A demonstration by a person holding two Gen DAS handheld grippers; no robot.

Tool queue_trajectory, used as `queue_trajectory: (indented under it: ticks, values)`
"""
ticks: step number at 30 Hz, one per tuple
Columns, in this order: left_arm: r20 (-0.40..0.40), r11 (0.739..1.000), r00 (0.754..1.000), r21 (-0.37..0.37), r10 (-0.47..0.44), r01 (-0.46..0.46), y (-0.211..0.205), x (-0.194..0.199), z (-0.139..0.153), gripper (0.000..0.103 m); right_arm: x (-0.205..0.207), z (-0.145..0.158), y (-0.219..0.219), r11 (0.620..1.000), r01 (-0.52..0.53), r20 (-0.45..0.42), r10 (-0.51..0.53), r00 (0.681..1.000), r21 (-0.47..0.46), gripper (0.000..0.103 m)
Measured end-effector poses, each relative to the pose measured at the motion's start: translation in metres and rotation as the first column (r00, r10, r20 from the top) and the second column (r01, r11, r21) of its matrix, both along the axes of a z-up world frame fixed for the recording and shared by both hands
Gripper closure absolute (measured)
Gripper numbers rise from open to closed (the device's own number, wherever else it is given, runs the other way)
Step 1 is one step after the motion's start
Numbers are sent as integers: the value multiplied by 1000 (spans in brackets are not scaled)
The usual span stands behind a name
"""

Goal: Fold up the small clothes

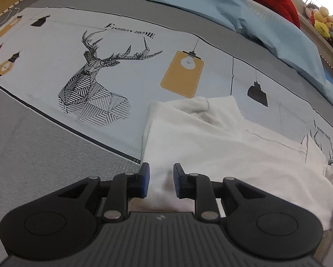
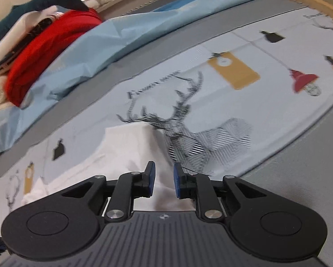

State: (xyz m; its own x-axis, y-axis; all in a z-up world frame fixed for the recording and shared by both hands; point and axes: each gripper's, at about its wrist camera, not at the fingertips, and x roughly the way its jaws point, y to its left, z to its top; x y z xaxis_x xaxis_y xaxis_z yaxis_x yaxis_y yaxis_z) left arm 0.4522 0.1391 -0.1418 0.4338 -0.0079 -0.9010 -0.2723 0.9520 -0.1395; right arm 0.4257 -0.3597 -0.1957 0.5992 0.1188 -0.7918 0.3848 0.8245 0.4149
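My left gripper: 2 blue pads apart, white cloth showing in the gap, nothing pinched as far as I can tell. It sits over the near left corner of the white garment. From this view the garment's left edge runs straight away from my fingers, and a folded collar-like bump lies at the far end; the rest spreads off to the right, so the long axis looks left-to-right across the bed, though the right end is cut off by the frame.

My right gripper: pads also apart, cloth visible between them, no grip I can confirm. Here the white garment rises to a squared corner ahead of my fingers and trails away toward the left. This view is blurred.

The garment lies on the printed sheet, beside the striped deer print. Further back: a light blue cover, a red cloth on it, plush toys at the far edge.
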Motion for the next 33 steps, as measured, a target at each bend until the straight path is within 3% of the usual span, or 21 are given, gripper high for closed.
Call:
queue_trajectory:
  ticks: [7, 10, 15, 17, 19, 22, 24, 25, 26, 33]
  values:
    - [-5, 1000, 1000, -18, -10, 10, 1, -1, -4, 78, 32, -27, 6, 999, -45, -26, 45, 999, -16, 83]
    - [-4, 1000, 1000, -16, -12, 12, 1, 0, -5, 78, 39, -33, 1, 997, -72, -11, 72, 997, 10, 99]
    - [-4, 999, 999, -21, -32, 32, -2, 0, -6, 78, 30, -28, -44, 991, 135, 53, -136, 989, 19, 103]
    - [-5, 999, 999, -25, -41, 41, -3, 0, -7, 78, 29, -26, -52, 988, 151, 70, -148, 986, -36, 103]
    - [-6, 999, 999, -25, -43, 43, -3, 0, -8, 78, 26, -28, -60, 985, 172, 48, -171, 984, -5, 100]
    - [-7, 999, 999, -33, -31, 31, 1, -1, -9, 78, 23, -20, -56, 996, 75, 38, -77, 996, 37, 98]
    - [-6, 999, 1000, -38, -26, 26, 2, -1, -8, 78, 21, -13, -46, 997, -58, 16, 58, 998, 45, 85]
    - [-5, 999, 1000, -39, -25, 25, 2, -1, -8, 78, 18, -11, -43, 995, -92, 8, 91, 996, 38, 75]
    - [-2, 999, 1000, -40, -26, 26, 2, -1, -7, 78, 12, -11, -40, 993, -112, -3, 112, 994, 29, 72]
    - [5, 998, 999, -38, -46, 46, -7, -3, -5, 78, 3, -29, -20, 982, -180, -74, 183, 980, 51, 71]
